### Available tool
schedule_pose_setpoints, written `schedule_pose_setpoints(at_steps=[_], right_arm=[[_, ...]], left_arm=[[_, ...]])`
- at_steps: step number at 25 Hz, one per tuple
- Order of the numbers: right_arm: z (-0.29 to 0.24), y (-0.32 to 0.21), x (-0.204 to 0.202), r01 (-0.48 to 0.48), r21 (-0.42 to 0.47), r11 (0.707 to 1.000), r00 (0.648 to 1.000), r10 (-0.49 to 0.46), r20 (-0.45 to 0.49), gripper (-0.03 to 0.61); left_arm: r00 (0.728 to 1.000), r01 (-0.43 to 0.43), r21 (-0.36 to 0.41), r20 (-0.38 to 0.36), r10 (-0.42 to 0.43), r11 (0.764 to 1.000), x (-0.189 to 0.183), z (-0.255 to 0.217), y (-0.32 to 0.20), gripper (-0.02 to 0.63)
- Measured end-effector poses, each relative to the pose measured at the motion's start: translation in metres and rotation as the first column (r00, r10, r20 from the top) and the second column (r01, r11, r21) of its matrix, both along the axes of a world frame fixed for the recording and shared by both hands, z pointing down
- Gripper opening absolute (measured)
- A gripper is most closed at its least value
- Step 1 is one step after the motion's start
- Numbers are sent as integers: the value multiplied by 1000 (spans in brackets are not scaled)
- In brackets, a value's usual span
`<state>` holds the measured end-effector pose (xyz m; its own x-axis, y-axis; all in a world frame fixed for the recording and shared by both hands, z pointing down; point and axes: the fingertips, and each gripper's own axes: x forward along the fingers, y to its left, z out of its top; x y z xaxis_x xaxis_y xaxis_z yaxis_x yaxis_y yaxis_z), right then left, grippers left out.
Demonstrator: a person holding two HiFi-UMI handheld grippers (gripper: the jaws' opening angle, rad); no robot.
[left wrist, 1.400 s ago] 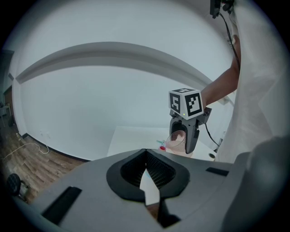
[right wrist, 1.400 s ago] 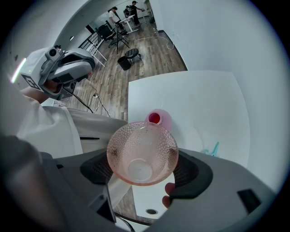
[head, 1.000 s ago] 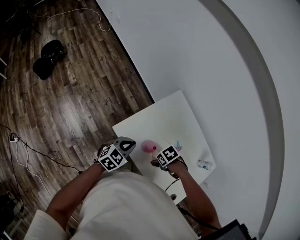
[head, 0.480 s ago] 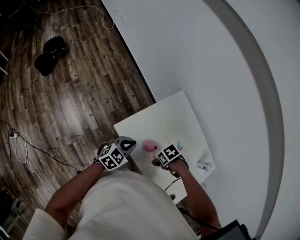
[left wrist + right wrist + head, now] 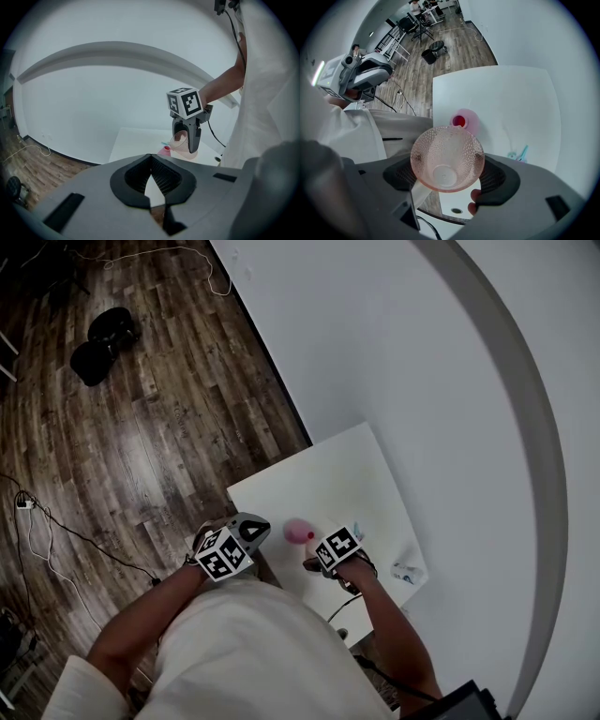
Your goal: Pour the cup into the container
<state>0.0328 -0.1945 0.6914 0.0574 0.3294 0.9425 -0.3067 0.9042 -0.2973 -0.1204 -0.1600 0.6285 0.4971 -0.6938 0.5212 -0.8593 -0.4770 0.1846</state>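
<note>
A pink container (image 5: 298,532) stands on the white table (image 5: 328,474) near its front edge; in the right gripper view the pink container (image 5: 464,121) shows a red inside at its round mouth. My right gripper (image 5: 446,161) is shut on a clear pinkish dimpled cup (image 5: 446,158), tipped so that its mouth faces the camera and its rim lies just before the container's mouth. From the left gripper view, the cup (image 5: 179,138) hangs tilted in the right gripper (image 5: 187,136) above the container (image 5: 165,150). My left gripper (image 5: 150,155) is shut with nothing in it, off the table's left edge.
A teal stick-like item (image 5: 519,153) and a small white object (image 5: 409,570) lie on the table's right part. A round hole (image 5: 457,211) sits near the front edge. Wooden floor (image 5: 141,427) with cables and a black bag (image 5: 101,343) lies to the left; a white wall (image 5: 422,352) is behind.
</note>
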Motion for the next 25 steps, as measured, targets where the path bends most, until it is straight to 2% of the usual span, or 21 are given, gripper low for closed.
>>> schedule_pose_setpoints(at_steps=[25], right_arm=[[-8,1,0,62,-41,997,996,-64,-55,382]], left_arm=[[1000,26,-9,-16,-26,1000,-4,3,-1,11]])
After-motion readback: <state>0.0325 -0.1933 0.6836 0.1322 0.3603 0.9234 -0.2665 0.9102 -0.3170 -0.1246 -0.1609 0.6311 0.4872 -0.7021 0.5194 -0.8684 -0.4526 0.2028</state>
